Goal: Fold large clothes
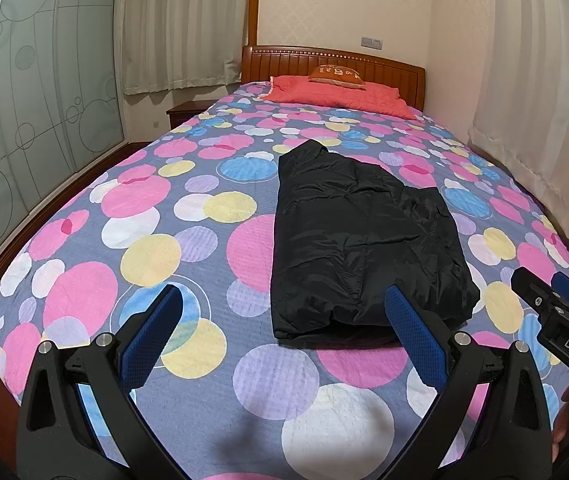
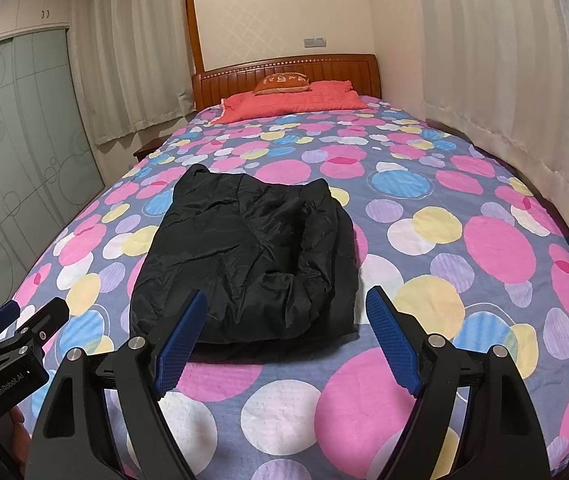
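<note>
Covering most of both views, the bed (image 1: 84, 240) carries a sheet of coloured circles, and a black jacket (image 1: 364, 240) lies folded on its middle, nearer the foot. Both tools hang above the foot of the bed, side by side and tilted down toward the jacket, touching nothing. The left gripper (image 1: 284, 300) has its blue pads (image 1: 152, 336) spread wide and empty. The right gripper (image 2: 288, 312) is likewise wide apart, holding nothing.

You've got a bed (image 1: 84, 264) with a dotted cover. A folded black jacket (image 1: 360, 240) lies flat mid-bed. At the headboard end, a red pillow (image 1: 336, 94) lies flat, with a small orange cushion (image 1: 338, 74) on it.
</note>
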Demonstrator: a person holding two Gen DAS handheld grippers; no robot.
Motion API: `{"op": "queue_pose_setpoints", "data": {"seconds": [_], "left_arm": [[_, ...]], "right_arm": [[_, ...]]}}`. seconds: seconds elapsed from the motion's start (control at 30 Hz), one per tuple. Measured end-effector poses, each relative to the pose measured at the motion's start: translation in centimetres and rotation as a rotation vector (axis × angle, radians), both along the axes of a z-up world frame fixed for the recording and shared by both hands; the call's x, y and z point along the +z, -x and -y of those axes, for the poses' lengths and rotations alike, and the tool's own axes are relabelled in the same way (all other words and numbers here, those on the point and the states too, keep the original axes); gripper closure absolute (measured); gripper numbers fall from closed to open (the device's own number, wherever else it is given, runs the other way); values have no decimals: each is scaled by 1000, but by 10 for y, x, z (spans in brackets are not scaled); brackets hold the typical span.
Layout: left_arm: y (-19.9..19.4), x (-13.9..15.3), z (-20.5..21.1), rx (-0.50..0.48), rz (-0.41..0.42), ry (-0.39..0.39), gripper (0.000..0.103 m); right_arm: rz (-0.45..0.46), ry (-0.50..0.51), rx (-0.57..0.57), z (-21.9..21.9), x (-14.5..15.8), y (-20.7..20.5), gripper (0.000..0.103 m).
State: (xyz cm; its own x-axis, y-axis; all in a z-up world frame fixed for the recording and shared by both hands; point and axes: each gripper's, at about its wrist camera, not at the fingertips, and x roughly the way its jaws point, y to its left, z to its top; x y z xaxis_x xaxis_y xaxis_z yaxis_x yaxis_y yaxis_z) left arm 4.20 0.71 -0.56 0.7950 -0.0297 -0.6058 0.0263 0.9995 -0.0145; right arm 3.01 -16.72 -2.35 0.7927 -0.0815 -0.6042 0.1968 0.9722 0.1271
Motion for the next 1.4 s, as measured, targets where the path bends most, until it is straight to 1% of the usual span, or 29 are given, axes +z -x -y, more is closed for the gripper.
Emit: {"op": "queue_pose_setpoints", "data": {"seconds": [0.77,0.93,1.1,1.33,1.4], "left_arm": [[1,2,4,-12,0,10,2],[1,3,7,-3,1,-13,2],[2,3,9,-21,18,-25,2],[-1,-3,7,-32,1,-9,2],[-2,-5,6,-19,1,-5,2]], "right_arm": [[1,-1,0,-1,0,0,23],[2,-1,-1,-2,0,0,23],[0,-1,-1,-2,-1,0,23],[-6,-4,1,-5,-3,-2,23],[-10,-4,3,-8,-5,-4,23]]}}
